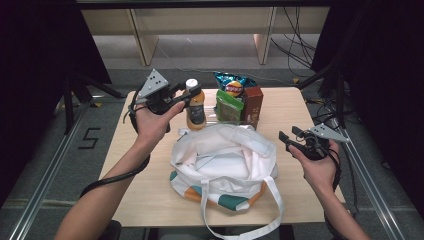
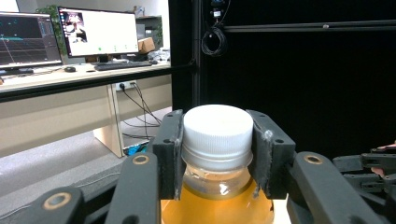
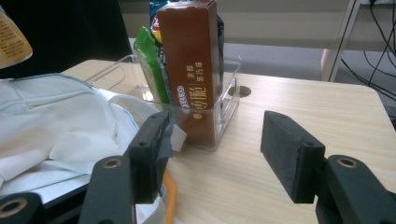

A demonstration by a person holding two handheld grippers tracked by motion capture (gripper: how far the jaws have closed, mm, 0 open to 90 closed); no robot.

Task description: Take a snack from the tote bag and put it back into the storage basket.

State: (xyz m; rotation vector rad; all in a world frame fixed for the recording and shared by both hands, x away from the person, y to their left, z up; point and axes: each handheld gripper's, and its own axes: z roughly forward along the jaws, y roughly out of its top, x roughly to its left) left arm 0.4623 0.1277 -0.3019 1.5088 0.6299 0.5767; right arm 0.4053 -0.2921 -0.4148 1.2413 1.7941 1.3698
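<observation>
With my left gripper (image 1: 184, 96) clamped on the bottle (image 1: 195, 107) cap at upper centre, and my right gripper (image 1: 290, 139) wide and empty, lowering the bottle into the bag (image 1: 225, 165) seemingly came next.

Soft overhead light is falling evenly on the pale worktop (image 1: 300, 110), while both sides of the high view are staying dark. Monitors (image 2: 100, 31) are glowing at upper left in the left gripper view; all pictures are looking slightly soft.

probably a lab; black-curtained rig, aluminium rails (image 1: 45, 185), floor cables (image 1: 295, 47), monitors (image 2: 100, 30) on a desk (image 2: 84, 74)
</observation>
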